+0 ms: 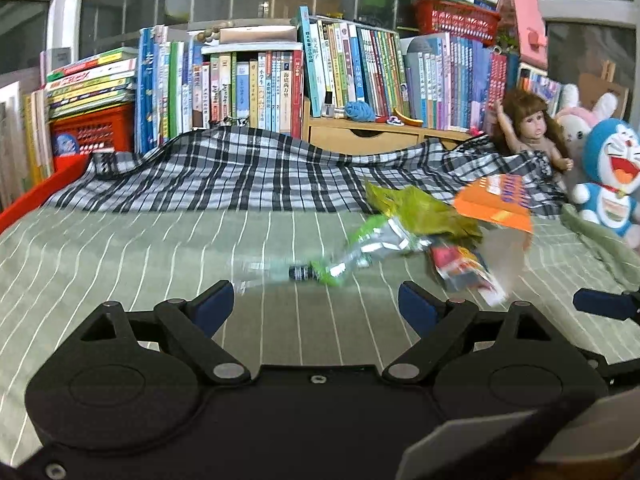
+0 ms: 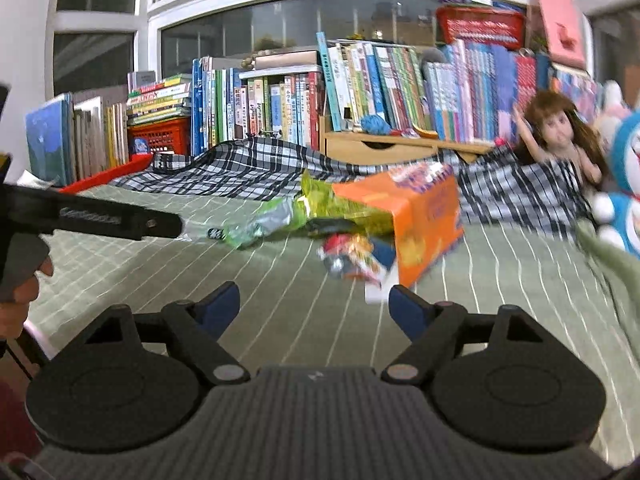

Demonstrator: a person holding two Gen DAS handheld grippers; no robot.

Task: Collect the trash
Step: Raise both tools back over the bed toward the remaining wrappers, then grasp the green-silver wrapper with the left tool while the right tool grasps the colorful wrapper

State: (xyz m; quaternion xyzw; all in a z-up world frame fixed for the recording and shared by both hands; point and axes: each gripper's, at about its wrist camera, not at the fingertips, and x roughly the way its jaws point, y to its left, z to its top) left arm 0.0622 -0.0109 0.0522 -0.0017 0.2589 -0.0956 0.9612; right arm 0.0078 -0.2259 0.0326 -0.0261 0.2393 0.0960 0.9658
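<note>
Both grippers are hovering over a bed covered in a green sheet with thin white stripes [image 1: 160,248]. The left gripper [image 1: 316,304] is holding its blue-padded jaws wide apart with nothing between them, only bare sheet showing in the gap. The right gripper [image 2: 314,306] is likewise standing wide open and gripping nothing, though the white corner of a wrapper is lying just ahead of its right finger.

The trash is lying in a loose pile on the sheet ahead of both grippers, toward the right half of the bed. An orange carton [image 2: 424,216] is sitting tilted at the right of the pile, with a crumpled green snack bag [image 1: 424,212] just beside it on the left, partly overlapping. A silver-lined green wrapper [image 1: 372,240] is trailing out to the left of that bag, and a red and yellow wrapper [image 2: 352,256] is lying in front of the carton, nearest the right gripper.

Behind the pile a black and white checked cloth [image 1: 248,168] is bunching across the bed. Rows of books [image 1: 256,88] are standing along the window behind it. A doll [image 1: 532,128] and a blue plush cat [image 1: 612,172] are sitting at the right edge
</note>
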